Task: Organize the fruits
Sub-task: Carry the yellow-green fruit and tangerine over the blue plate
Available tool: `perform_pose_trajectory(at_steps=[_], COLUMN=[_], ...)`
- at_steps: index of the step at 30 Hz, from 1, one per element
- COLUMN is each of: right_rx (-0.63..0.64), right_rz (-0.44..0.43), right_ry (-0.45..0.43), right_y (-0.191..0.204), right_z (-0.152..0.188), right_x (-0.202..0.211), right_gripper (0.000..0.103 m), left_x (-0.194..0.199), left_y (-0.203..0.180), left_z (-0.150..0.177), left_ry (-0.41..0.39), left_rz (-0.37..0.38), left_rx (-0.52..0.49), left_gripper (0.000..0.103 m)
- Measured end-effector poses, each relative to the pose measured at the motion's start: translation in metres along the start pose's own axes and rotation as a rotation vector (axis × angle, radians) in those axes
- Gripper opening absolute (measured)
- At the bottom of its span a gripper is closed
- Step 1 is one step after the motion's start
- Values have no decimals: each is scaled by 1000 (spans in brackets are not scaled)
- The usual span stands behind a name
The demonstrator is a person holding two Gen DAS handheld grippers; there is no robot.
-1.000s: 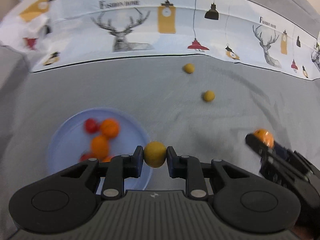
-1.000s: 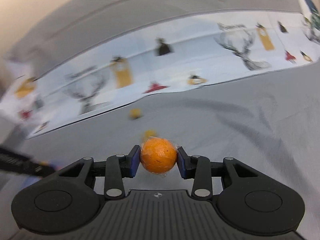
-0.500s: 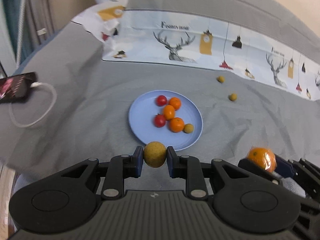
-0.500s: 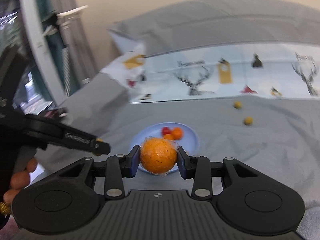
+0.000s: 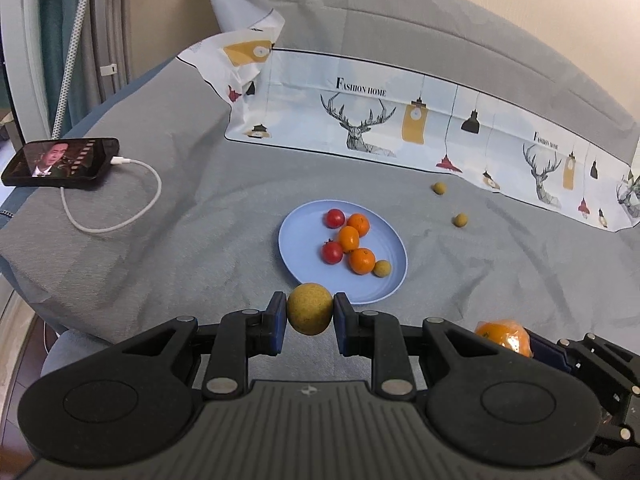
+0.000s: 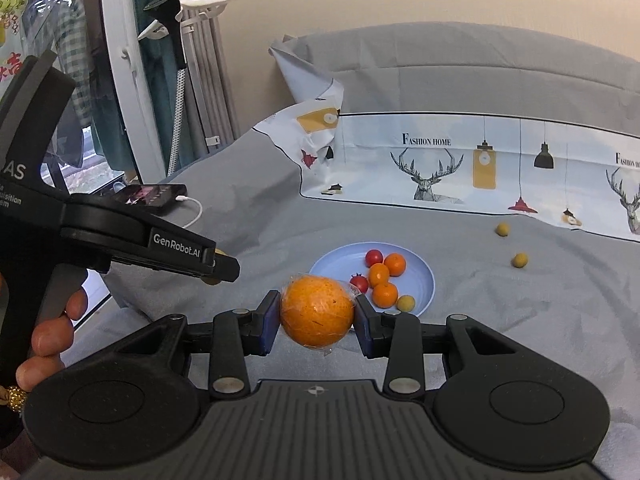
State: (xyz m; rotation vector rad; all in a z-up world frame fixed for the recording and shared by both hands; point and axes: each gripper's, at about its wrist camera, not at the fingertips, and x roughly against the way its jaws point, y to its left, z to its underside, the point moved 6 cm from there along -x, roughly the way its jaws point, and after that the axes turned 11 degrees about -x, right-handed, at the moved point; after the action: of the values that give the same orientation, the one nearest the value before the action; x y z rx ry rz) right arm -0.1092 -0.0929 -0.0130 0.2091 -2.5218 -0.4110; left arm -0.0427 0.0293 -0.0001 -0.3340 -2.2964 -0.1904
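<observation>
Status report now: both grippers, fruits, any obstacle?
Left gripper shut on yellow fruit. Right gripper shut on wrapped orange. Blue plate ahead, path clear.

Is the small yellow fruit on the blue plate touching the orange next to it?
Touching. In the left wrist view the small yellow fruit sits against the nearest orange on the blue plate, no gap showing.

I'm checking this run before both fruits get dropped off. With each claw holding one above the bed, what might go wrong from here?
1. The orange in the right claw is wrapped in film, so it may slip from the pads.
2. The plate sits on soft, wrinkled bedding; a dropped fruit could roll off or tip it.
3. Six fruits already crowd the plate's middle, so the yellow fruit in the left claw may knock them when released.
</observation>
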Motion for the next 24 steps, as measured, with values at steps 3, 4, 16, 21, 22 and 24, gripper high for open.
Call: perform_pose_trajectory(at_steps=[3, 4, 16, 21, 22, 24], right_rx=[18, 24, 35, 35, 34, 33], right_rz=[-1, -2, 10, 12, 13, 13], right_ry=[3, 3, 19, 27, 29, 33], right_y=[5, 6, 7, 8, 7, 6], right_z=[2, 2, 2, 2, 2, 2], right_x=[0, 0, -6, -8, -9, -11], right_gripper=[40, 40, 40, 40, 40, 40], left_x=[0, 0, -6, -11, -12, -14], left_y=[3, 4, 8, 10, 10, 9], left_z=[1, 1, 4, 5, 5, 4], left_ry=[-4, -3, 8, 19, 21, 24], left_rz=[2, 2, 15, 17, 17, 18], left_rx=[11, 15, 27, 33, 33, 33], left_gripper=[27, 27, 27, 27, 27, 27])
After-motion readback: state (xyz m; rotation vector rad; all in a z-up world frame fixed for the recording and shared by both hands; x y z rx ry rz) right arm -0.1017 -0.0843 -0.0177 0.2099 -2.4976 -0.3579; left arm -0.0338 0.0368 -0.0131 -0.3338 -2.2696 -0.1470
